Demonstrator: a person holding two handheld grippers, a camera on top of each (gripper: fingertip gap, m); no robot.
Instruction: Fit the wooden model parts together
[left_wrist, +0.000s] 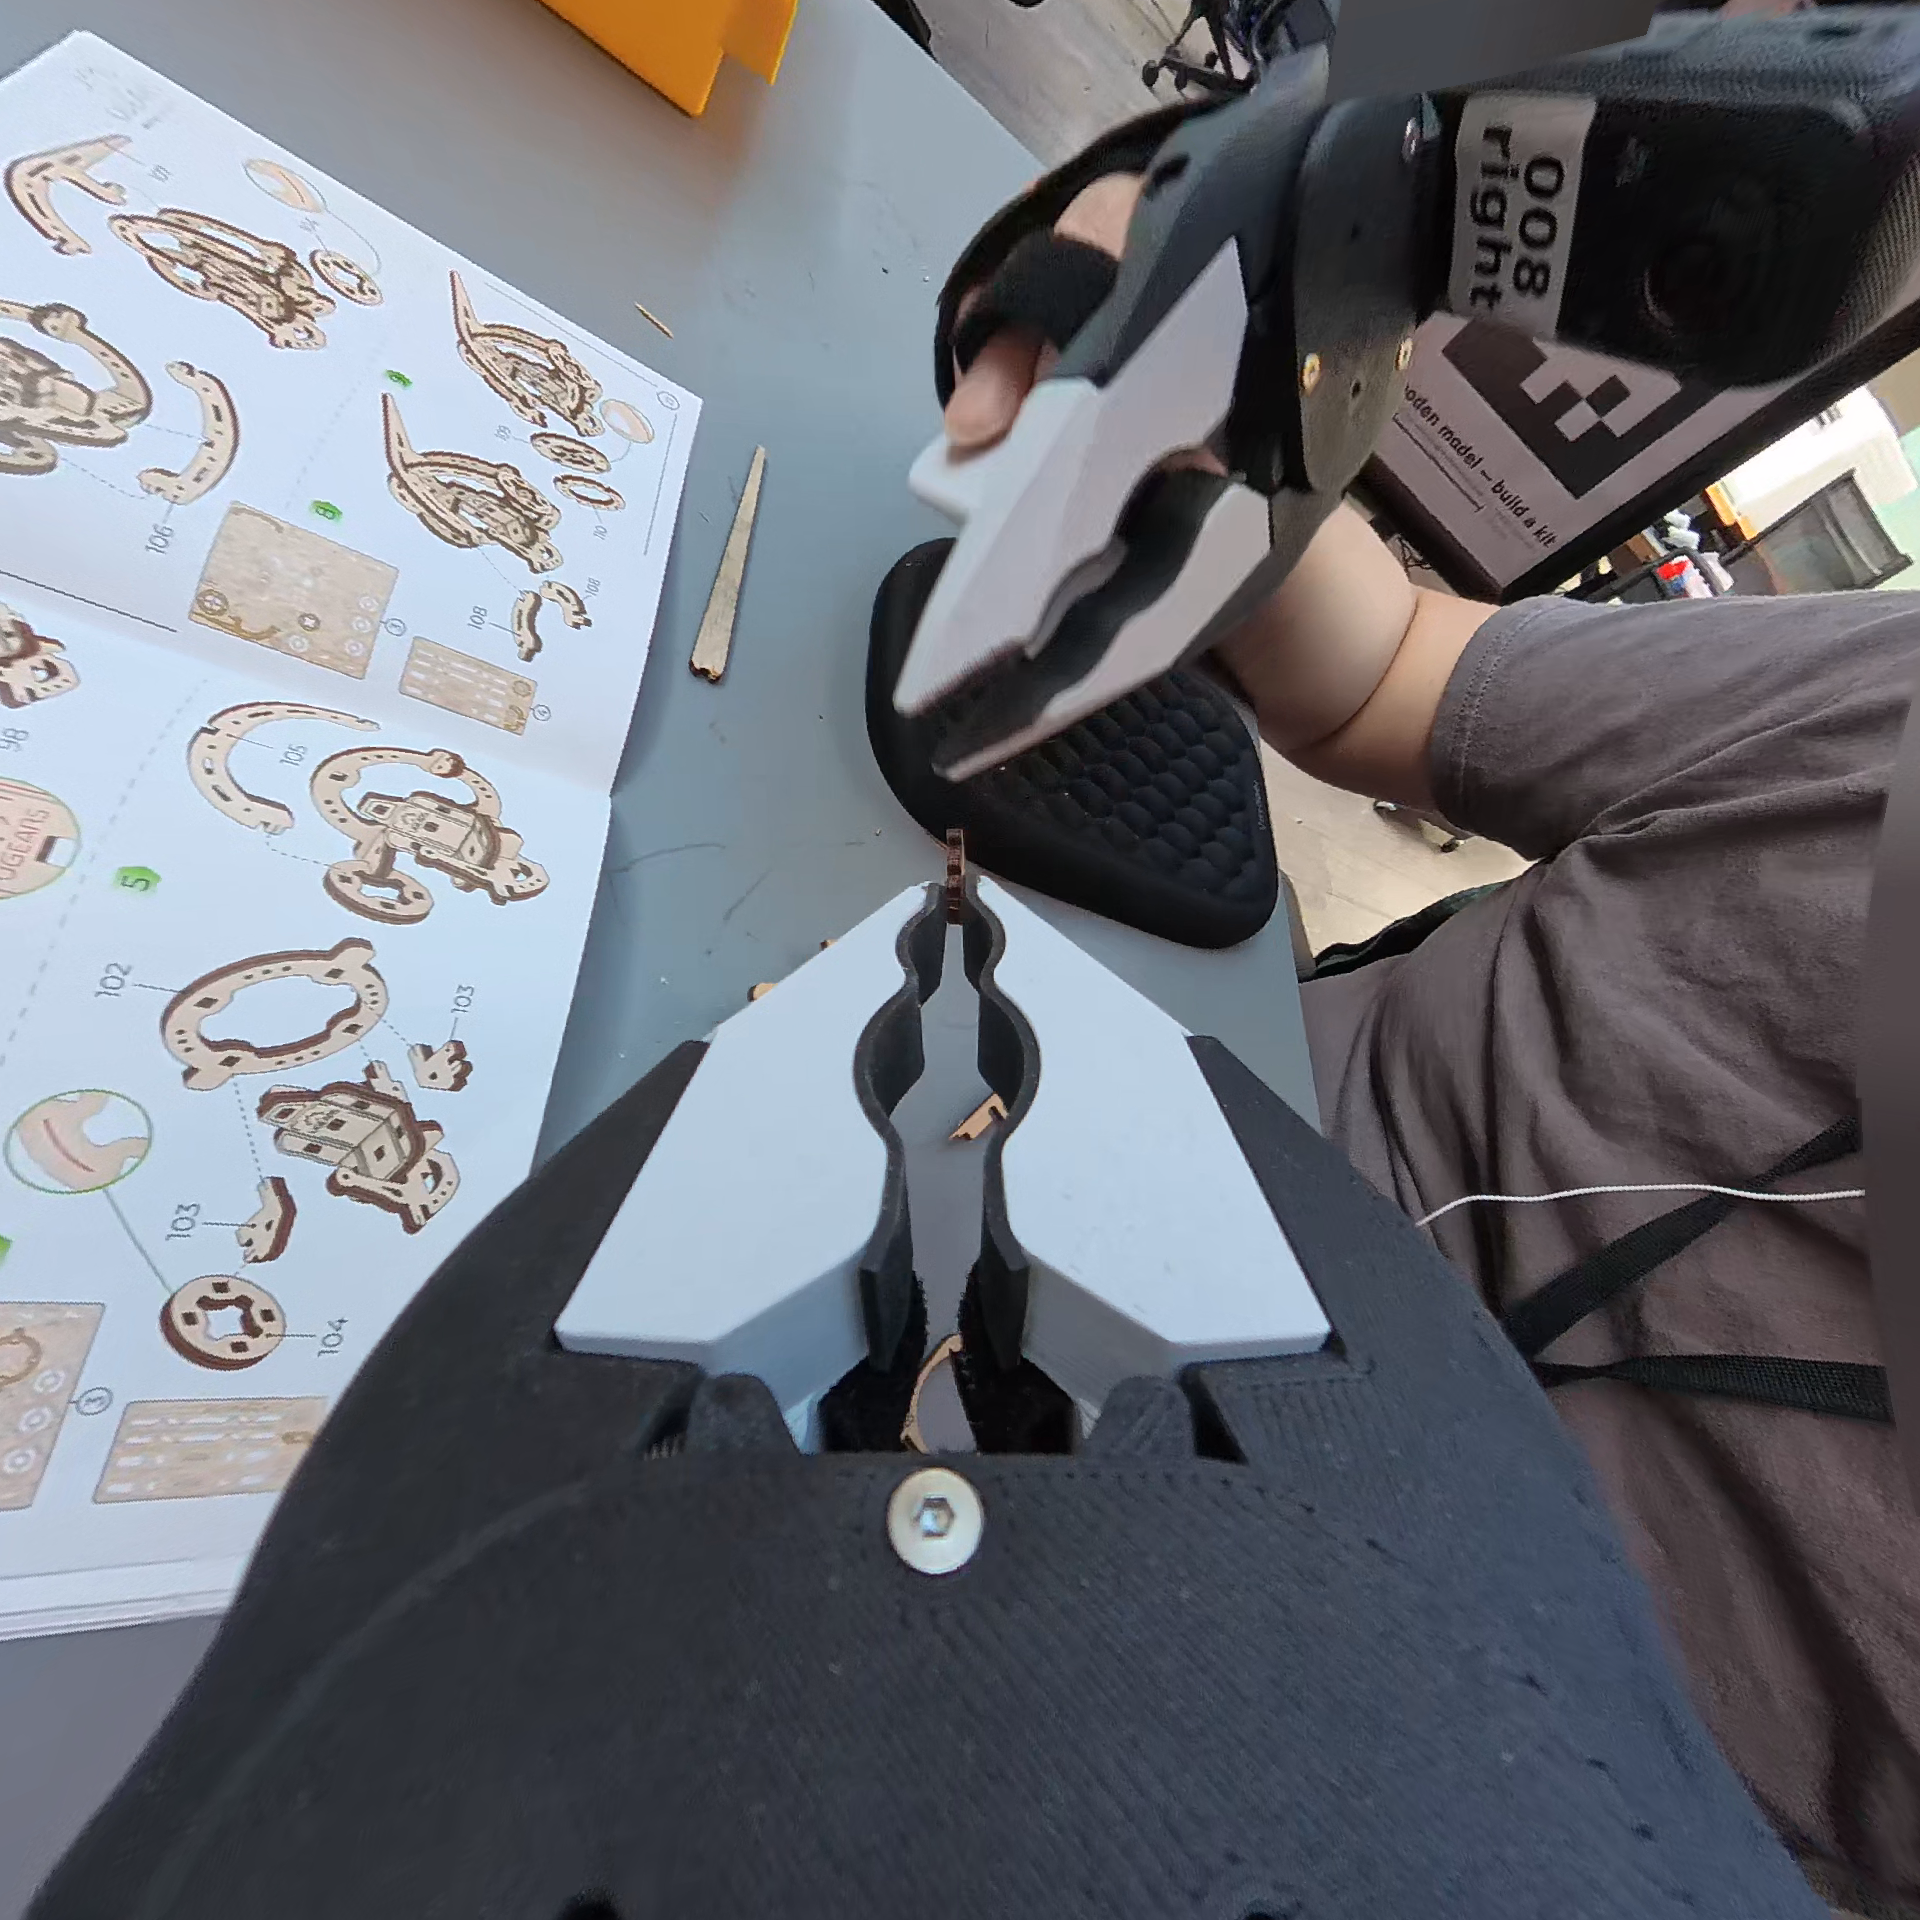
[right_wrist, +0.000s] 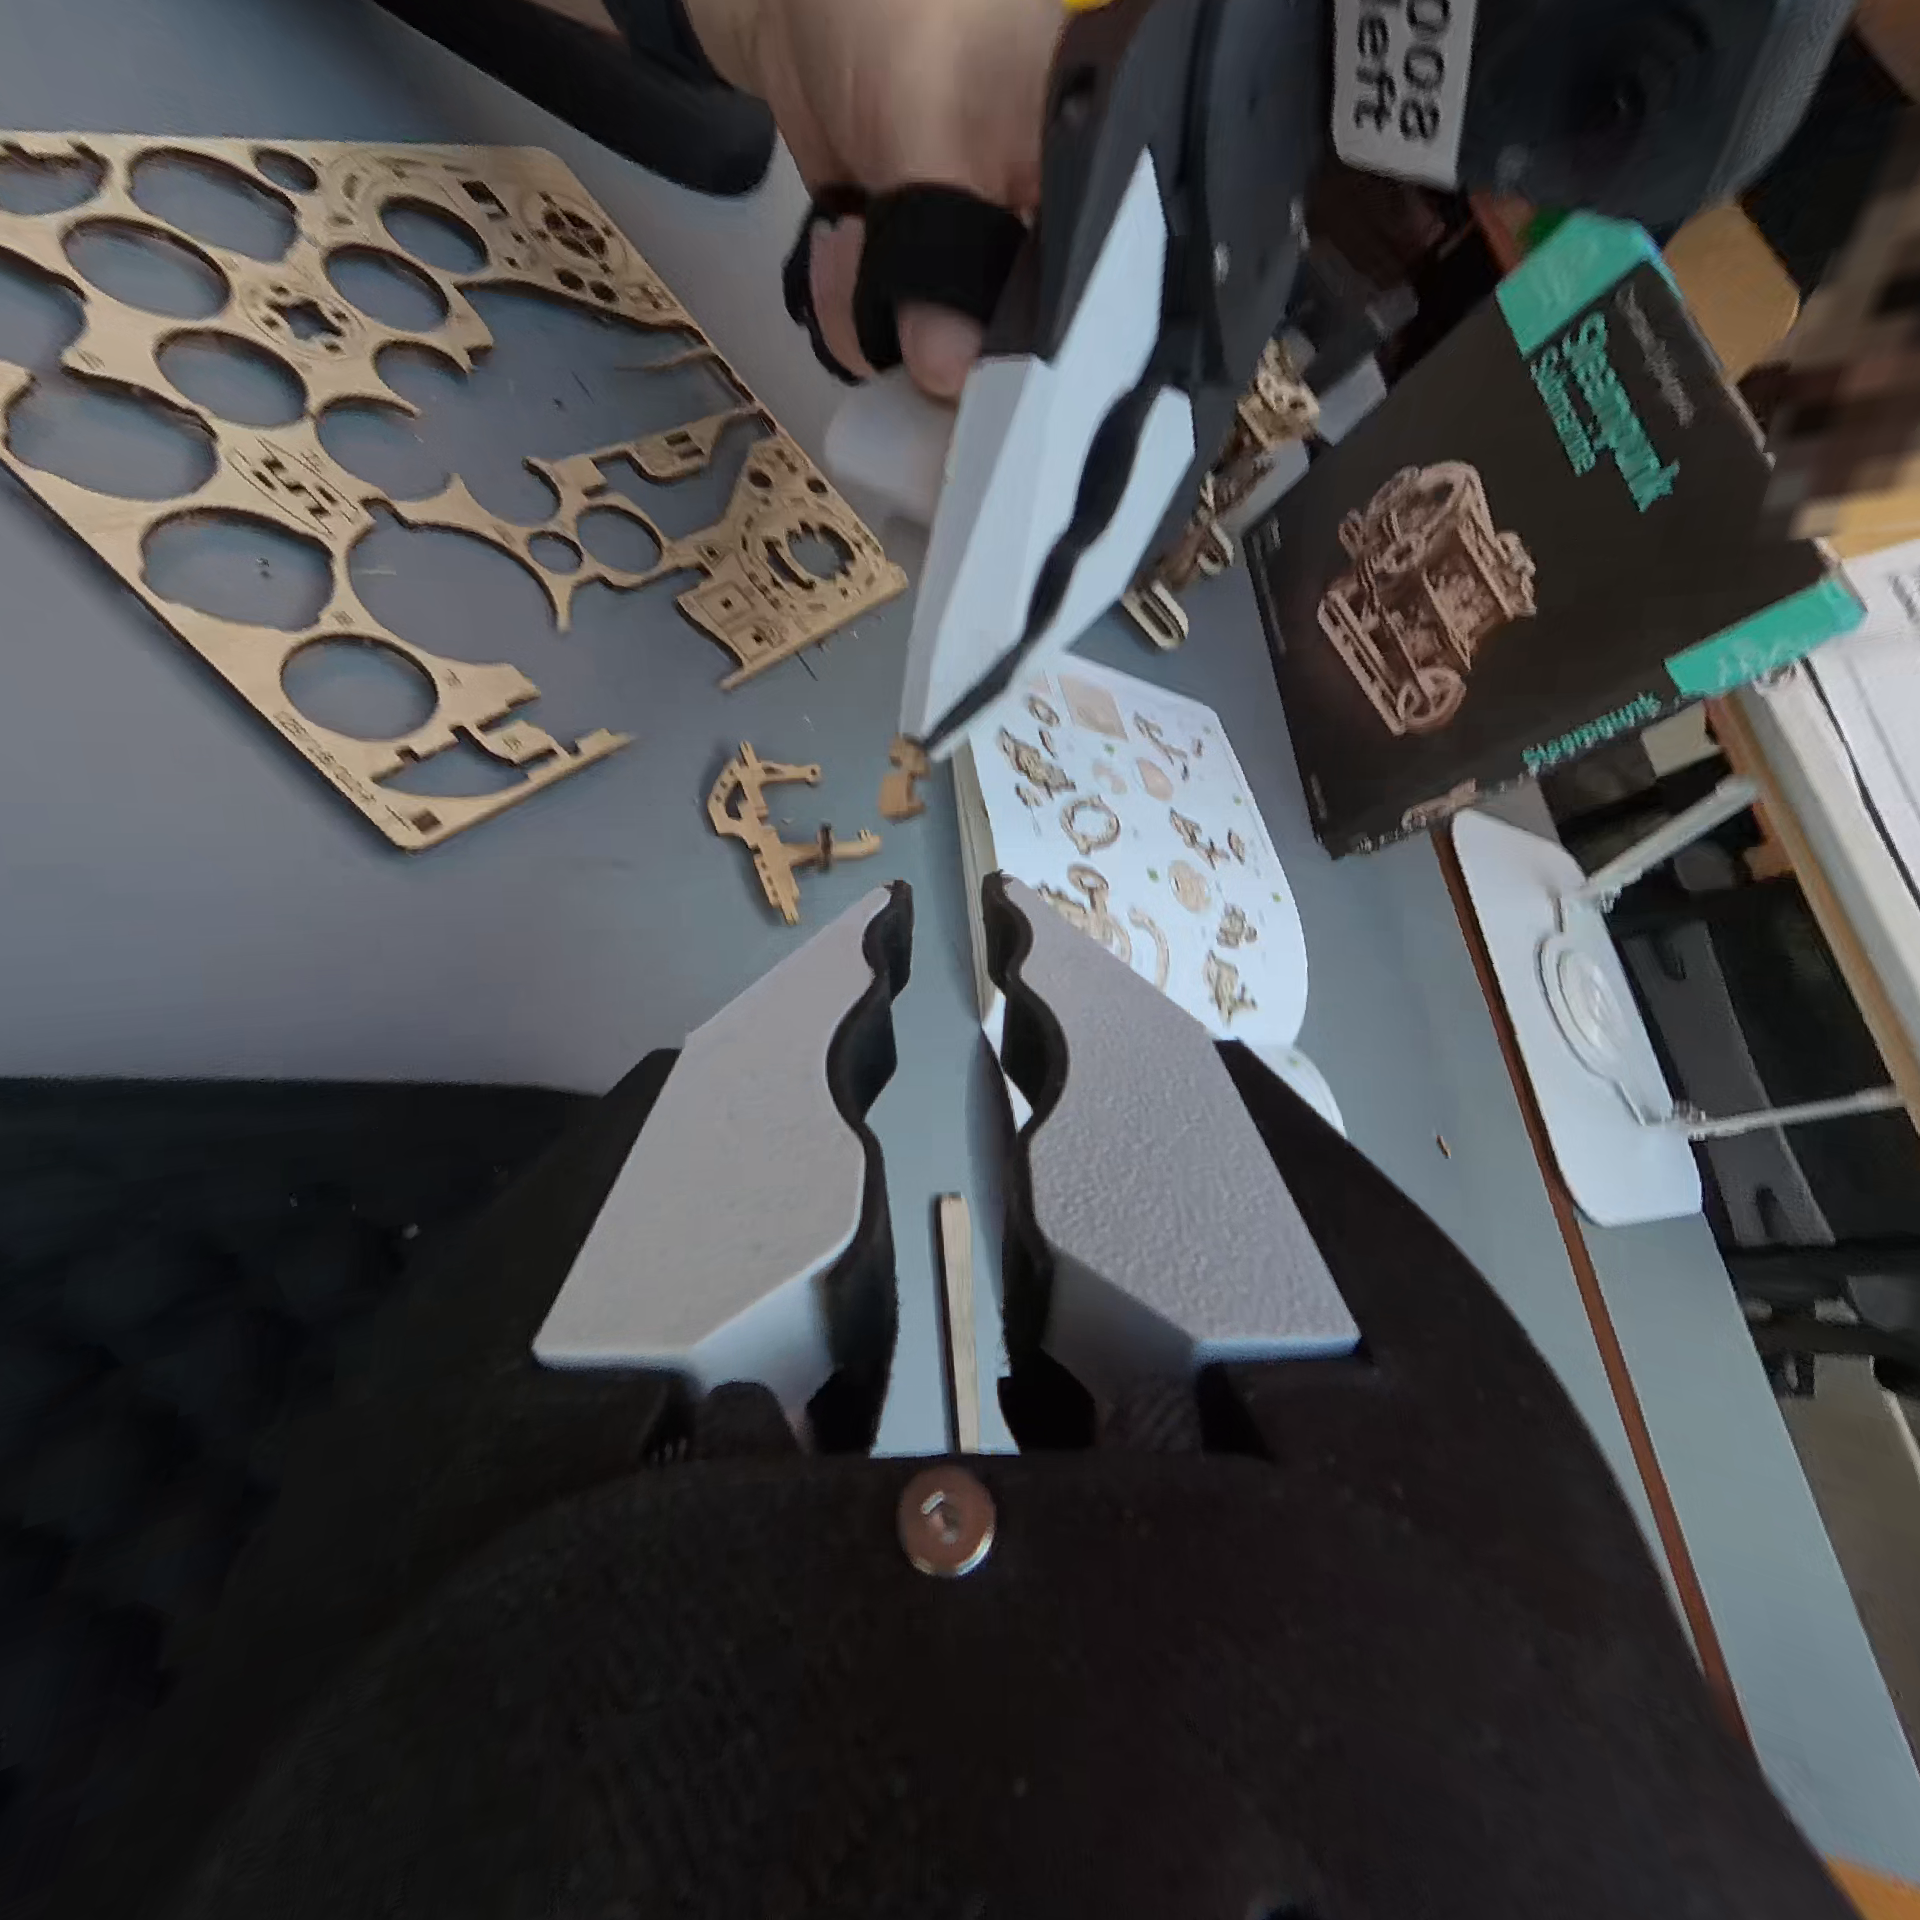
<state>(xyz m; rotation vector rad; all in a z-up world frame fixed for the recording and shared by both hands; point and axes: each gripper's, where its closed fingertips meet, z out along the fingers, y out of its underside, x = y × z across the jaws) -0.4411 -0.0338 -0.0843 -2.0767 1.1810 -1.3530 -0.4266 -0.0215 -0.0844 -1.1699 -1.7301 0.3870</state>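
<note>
My left gripper (left_wrist: 952, 906) is shut on a small wooden part (left_wrist: 953, 868), held edge-on at its fingertips above the grey table (left_wrist: 790, 312). In the right wrist view the left gripper (right_wrist: 923, 740) comes down from above with the same small part (right_wrist: 902, 779) at its tips. My right gripper (right_wrist: 948, 891) is open by a narrow gap and empty. It also shows in the left wrist view (left_wrist: 961, 743), just above and beyond the held part. A loose curved wooden part (right_wrist: 779, 821) lies on the table beside the held one.
An open instruction booklet (left_wrist: 312, 727) lies on the left, also seen in the right wrist view (right_wrist: 1143, 852). A punched-out plywood sheet (right_wrist: 312, 468), a wooden stick (left_wrist: 732, 566), a black cushioned pad (left_wrist: 1101, 821), the kit box (right_wrist: 1538, 561) and a person's arm (left_wrist: 1351, 665) surround the work spot. My two grippers' fingertips are within a few centimetres of each other.
</note>
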